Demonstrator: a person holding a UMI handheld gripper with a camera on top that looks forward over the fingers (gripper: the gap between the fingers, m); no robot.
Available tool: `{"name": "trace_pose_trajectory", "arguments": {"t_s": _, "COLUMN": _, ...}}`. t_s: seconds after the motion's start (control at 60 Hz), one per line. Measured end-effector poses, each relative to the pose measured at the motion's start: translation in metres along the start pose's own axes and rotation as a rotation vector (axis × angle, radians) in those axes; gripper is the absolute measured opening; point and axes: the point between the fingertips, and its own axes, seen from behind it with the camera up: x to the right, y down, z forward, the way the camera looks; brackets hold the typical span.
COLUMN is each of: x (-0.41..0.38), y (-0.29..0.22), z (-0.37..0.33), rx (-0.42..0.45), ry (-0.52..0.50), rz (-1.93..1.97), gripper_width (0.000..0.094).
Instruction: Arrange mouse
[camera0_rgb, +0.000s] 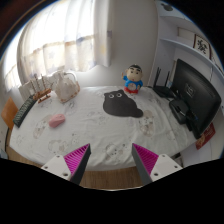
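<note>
A small pink mouse (57, 120) lies on the white cloth of the table (100, 135), towards the left, well beyond the fingers. A black cat-shaped mouse pad (122, 103) lies flat near the table's middle, to the right of the mouse and further back. My gripper (110, 153) hovers over the table's front edge, open and empty, with its magenta pads (75, 157) wide apart. Nothing stands between the fingers.
A black monitor (197, 93) stands at the right. A blue and yellow figure (132, 79) stands behind the pad. A white rounded object (67, 87) and a small rack (42, 95) sit at the back left. The table's wooden front edge (110, 178) runs below the fingers.
</note>
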Motion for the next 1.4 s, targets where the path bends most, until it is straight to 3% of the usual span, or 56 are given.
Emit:
{"name": "trace_pose_trajectory", "arguments": {"t_s": 0.25, "x": -0.067, "y": 0.008, "z": 0.006, "rx": 0.003, "ry": -0.069, "rz": -0.015, "gripper_width": 0.0853}}
{"name": "trace_pose_trajectory", "arguments": {"t_s": 0.533, "x": -0.194, "y": 0.016, "z": -0.014, "rx": 0.006, "ry": -0.178, "rz": -0.082, "gripper_width": 0.0854}}
{"name": "trace_pose_trajectory", "arguments": {"t_s": 0.9, "x": -0.286, "y": 0.021, "z": -0.023, "rx": 0.075, "ry": -0.19, "rz": -0.045, "gripper_width": 0.0853}}
{"name": "trace_pose_trajectory", "arguments": {"t_s": 1.233, "x": -0.337, "y": -0.004, "z": 0.071, "rx": 0.222, "ry": -0.131, "rz": -0.021, "gripper_width": 0.0853}}
{"name": "trace_pose_trajectory", "arguments": {"t_s": 1.4, "x": -0.343, "y": -0.011, "z": 0.117, "rx": 0.236, "ry": -0.132, "rz": -0.012, "gripper_width": 0.0852}}
